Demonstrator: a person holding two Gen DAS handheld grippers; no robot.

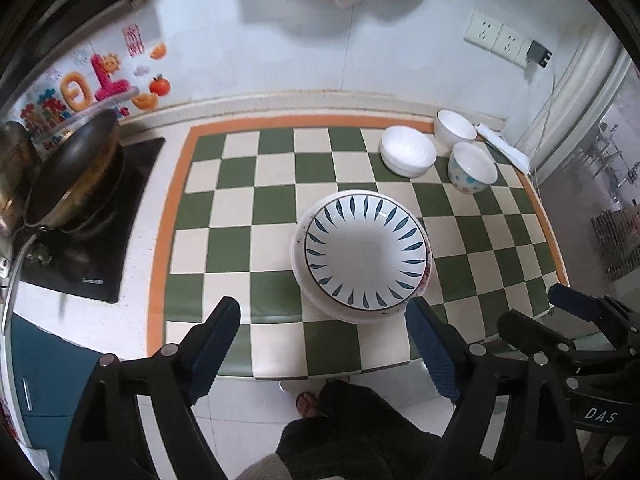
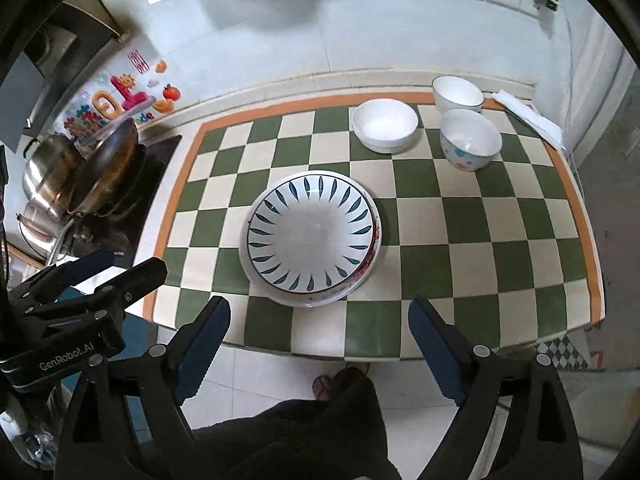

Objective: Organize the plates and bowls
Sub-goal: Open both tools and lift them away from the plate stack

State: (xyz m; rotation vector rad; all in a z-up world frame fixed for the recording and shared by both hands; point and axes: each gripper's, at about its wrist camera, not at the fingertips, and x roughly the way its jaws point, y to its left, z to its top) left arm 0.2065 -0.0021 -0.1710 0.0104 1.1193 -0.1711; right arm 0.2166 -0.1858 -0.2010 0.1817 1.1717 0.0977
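Dark trousers and a sandalled foot [image 2: 322, 385] of the person showed lowest in both views, on the pale floor tiles. Above them the left gripper [image 1: 324, 344] stood with its jaws spread wide and nothing between them, and the right gripper [image 2: 320, 340] likewise gaped empty, both angled down at the table edge. Just beyond the fingertips a blue-leaf plate [image 1: 365, 255] sat nested on a larger white plate [image 2: 362, 280] with a reddish rim pattern, the pair resting near the front middle of the green-and-cream checked mat [image 2: 440, 216]. Well apart from the stack, at the far right corner of the mat, three bowls clustered close together: a wide white bowl [image 2: 385, 125], a taller white bowl [image 2: 457, 93] behind it, and a spotted bowl [image 2: 471, 145] nearest the plates. To the left of the mat a dark wok [image 1: 76, 168] leaned on the black cooktop [image 1: 92, 256], with a steel pot [image 2: 50, 172] beside it
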